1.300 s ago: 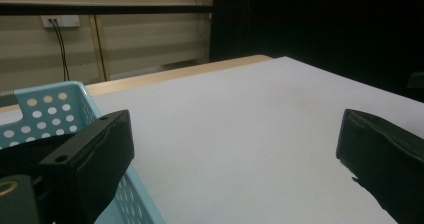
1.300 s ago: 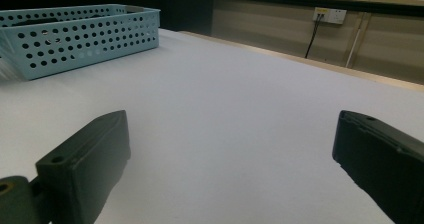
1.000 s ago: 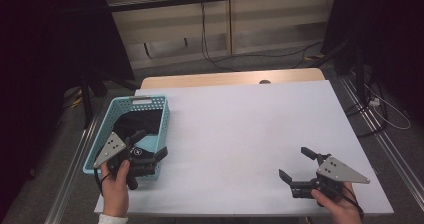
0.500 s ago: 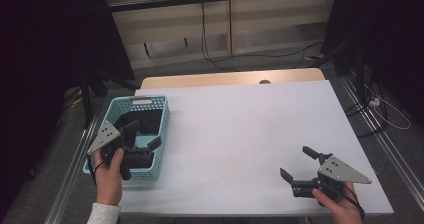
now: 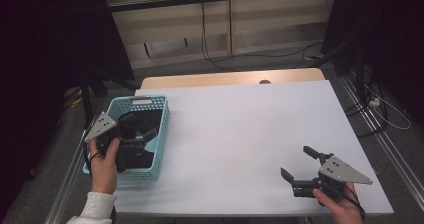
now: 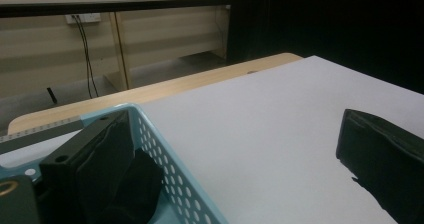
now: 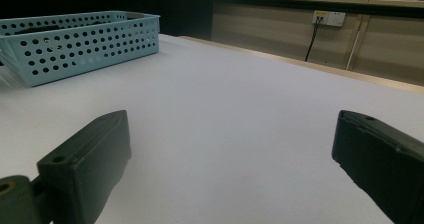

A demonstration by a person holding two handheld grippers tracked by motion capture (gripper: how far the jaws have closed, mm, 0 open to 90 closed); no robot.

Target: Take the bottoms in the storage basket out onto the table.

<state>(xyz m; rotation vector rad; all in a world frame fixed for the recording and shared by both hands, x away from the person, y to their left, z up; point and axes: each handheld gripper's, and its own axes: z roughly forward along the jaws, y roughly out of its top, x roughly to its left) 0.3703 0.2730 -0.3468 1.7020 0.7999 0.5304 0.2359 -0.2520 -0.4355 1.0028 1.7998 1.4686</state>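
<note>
Presently, a light-blue perforated plastic basket (image 5: 159,134) sits at the left edge of the white tabletop (image 5: 240,134), rectangular, its walls dotted with round holes, a pale label strip on its far rim. Dark black contents lie inside; what they are cannot be told. The left claw (image 5: 137,129) is held over the basket, jaws apart, one jaw above the interior and the other out past the basket's right wall. The right claw (image 5: 300,164) rests low at the tabletop's near right corner, jaws wide apart, well apart from the basket.

Left gripper view: the basket's inner wall (image 6: 170,174) close up, with dark material beside the jaw. Right gripper view: the basket's outer wall (image 7: 85,44) side-on, far across bare tabletop.
</note>
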